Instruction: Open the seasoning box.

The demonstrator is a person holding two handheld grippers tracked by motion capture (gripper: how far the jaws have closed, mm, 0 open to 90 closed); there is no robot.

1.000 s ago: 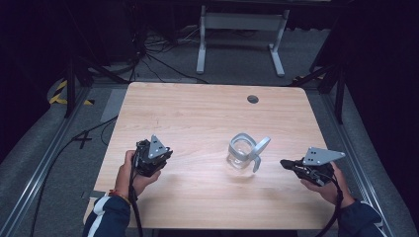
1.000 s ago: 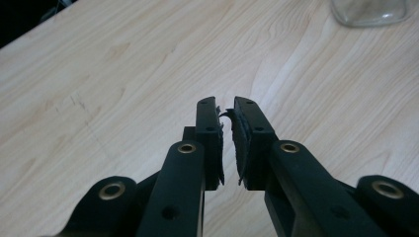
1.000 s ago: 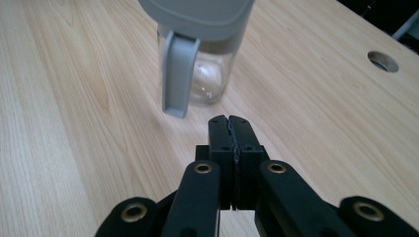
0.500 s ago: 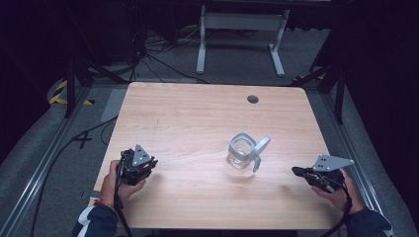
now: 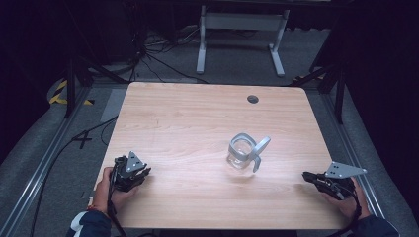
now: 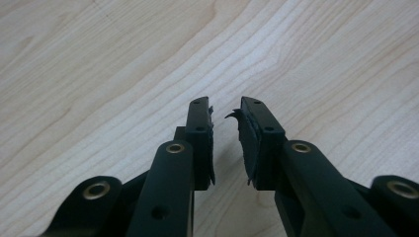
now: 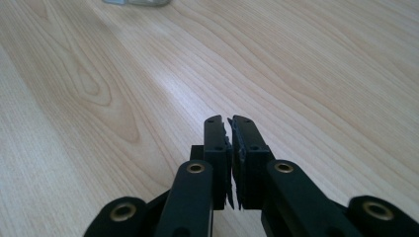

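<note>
Centrally, an empty glass jar (image 5: 241, 153) stands; left jaws slightly apart, right pressed together.

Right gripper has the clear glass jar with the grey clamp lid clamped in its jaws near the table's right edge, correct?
No. The right gripper is near the light wooden table's right edge, but its jaws are shut on nothing. The high view shows the clear glass jar with the grey clamp lid standing apart, mid-table.
</note>
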